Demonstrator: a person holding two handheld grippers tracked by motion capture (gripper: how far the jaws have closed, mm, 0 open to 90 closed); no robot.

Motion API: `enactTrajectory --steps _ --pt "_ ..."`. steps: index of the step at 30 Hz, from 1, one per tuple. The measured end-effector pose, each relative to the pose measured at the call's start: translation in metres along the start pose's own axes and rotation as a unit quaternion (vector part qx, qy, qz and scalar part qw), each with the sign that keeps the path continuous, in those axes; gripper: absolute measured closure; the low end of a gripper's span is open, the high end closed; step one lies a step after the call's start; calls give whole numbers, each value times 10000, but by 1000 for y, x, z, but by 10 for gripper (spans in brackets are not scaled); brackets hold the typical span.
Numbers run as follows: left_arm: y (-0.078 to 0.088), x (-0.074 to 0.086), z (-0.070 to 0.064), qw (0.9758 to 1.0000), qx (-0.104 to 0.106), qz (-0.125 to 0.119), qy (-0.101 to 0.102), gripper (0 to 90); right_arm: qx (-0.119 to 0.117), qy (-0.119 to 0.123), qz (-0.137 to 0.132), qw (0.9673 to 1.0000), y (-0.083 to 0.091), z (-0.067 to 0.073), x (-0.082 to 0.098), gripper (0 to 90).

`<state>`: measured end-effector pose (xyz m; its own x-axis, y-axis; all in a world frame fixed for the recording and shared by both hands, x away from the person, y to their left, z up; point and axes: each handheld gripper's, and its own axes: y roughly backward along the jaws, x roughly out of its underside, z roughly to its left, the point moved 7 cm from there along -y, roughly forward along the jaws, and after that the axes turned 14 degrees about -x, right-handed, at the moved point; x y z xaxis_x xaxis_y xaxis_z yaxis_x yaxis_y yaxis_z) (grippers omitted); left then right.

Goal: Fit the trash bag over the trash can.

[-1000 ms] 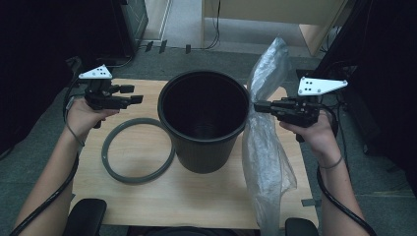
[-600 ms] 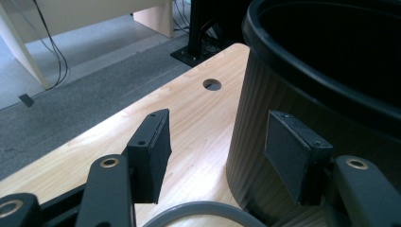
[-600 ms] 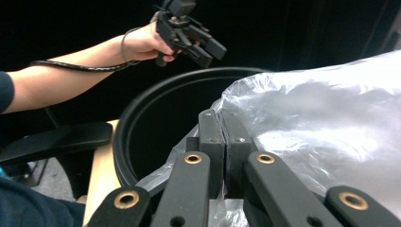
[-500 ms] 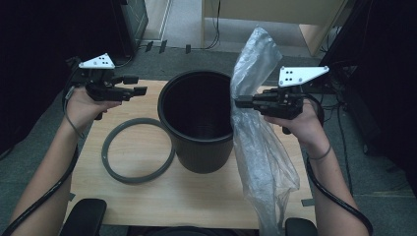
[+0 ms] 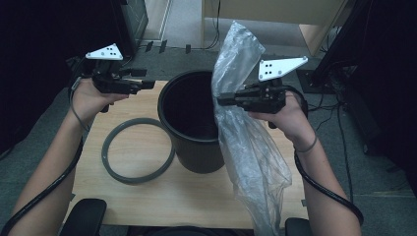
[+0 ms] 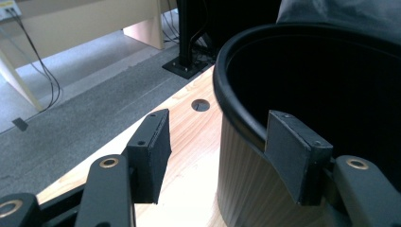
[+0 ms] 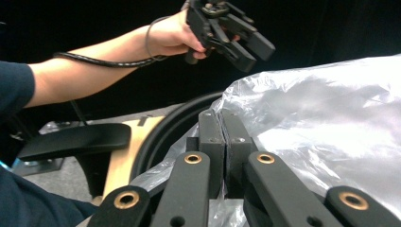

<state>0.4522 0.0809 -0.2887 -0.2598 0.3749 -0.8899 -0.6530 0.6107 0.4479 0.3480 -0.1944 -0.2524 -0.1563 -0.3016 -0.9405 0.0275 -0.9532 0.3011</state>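
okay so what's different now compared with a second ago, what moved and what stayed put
The right claw, shut on the clear plastic bag, has carried it up and across toward the black bucket, so the bag now hangs against its rim. The left claw, open and holding nothing, has risen and come nearer the bucket. The bucket, the grey ring and the wooden table stayed put.

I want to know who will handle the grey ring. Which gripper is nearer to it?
Left. The left gripper hovers just above and behind the grey ring, jaws open. The right gripper is beyond the black bucket, clamping the clear plastic bag.
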Motion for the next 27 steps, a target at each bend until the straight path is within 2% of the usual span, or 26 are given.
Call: enactTrajectory --steps 3,6,9,10,14,20,25,27 --pt "-5 -6 -6 9998 48 56 -159 406 9 2 106 9999 -10 -3 -1 900" --pt "-7 -9 -9 9998 84 49 -157 406 -44 -62 111 9999 -14 -7 -1 900" --pt "-10 -15 -12 9998 134 7 -163 407 -66 -158 244 9996 -21 -14 4 900" --pt "-12 -18 -16 9996 182 -5 -226 407 -87 -186 250 9995 -23 -15 5 900" --pt "-15 -25 -22 9994 249 -51 -241 407 -162 -242 242 9993 -28 -16 7 900" --pt "-18 -43 -36 9984 388 -164 -379 408 -231 -292 337 9987 -37 -18 11 900" --pt "-22 -49 -42 9979 481 -168 -409 413 -298 -321 417 9982 -42 -17 13 900" --pt "-22 -53 -47 9970 650 -240 -345 415 -327 -332 435 9980 -44 -17 13 900"
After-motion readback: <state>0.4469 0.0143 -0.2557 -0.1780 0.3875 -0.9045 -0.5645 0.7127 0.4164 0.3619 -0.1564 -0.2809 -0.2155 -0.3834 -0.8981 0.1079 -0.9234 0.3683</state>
